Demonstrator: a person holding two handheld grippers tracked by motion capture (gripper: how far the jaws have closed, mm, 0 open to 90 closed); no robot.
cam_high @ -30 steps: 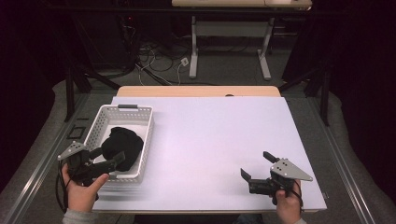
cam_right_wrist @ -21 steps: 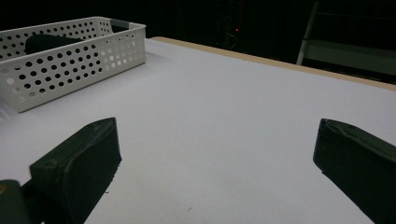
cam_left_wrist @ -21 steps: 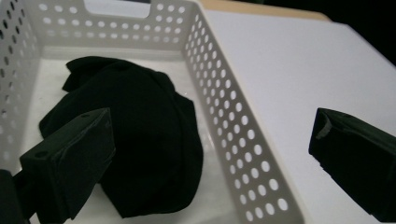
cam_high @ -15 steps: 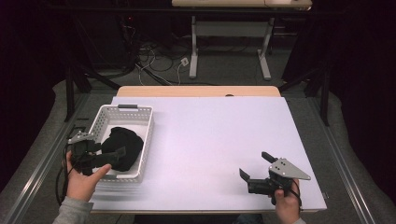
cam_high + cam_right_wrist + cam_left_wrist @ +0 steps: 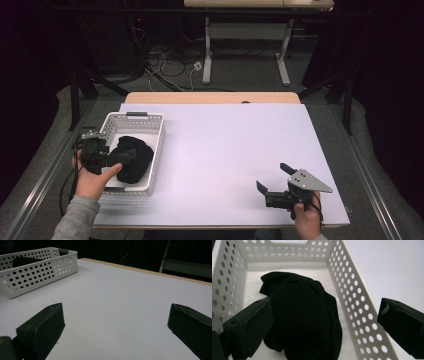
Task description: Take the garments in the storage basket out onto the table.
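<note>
Black cloth (image 5: 302, 317) lies in the white basket (image 5: 359, 305), both hand-held grippers' jaws spread, grasping nothing.

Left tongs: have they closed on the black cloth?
No, the left tongs stand wide open over the black cloth in the basket.

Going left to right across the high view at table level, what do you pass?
Left gripper → black cloth in the white basket → bare white tabletop → right gripper.
</note>
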